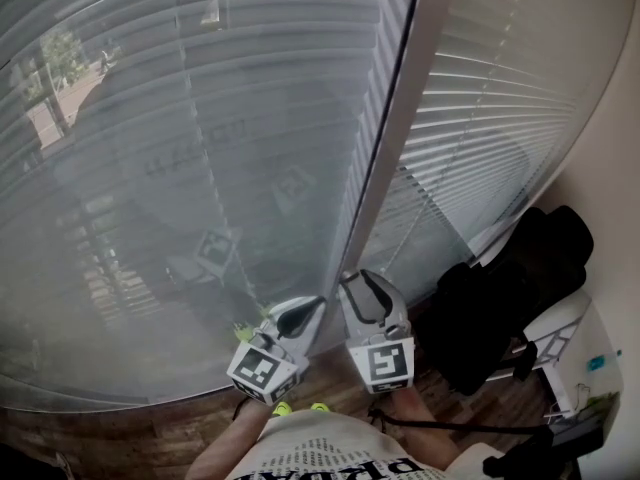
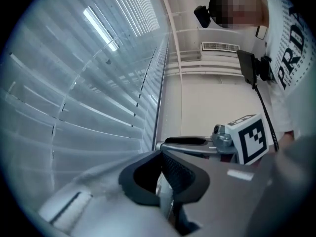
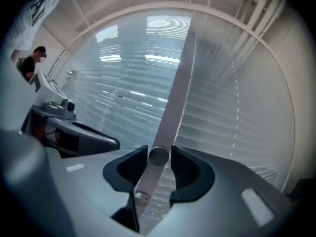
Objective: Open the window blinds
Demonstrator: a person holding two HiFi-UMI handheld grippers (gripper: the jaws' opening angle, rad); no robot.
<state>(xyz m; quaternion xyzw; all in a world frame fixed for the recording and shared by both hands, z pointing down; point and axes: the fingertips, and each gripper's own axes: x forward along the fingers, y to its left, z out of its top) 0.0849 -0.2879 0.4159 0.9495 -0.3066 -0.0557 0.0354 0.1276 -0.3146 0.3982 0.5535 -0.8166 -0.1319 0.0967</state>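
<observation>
One wand hangs slanting from the right-hand blinds, its lower end between the parted jaws of my right gripper, pads off it, long axis running up and away. My left gripper, tips clenched together and empty, waits just beside.

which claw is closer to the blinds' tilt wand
Right. The right claw has the tilt wand between its open jaws, with the pads not pressing on it. The left claw sits off to the left of the right claw, clear of the wand.
</observation>
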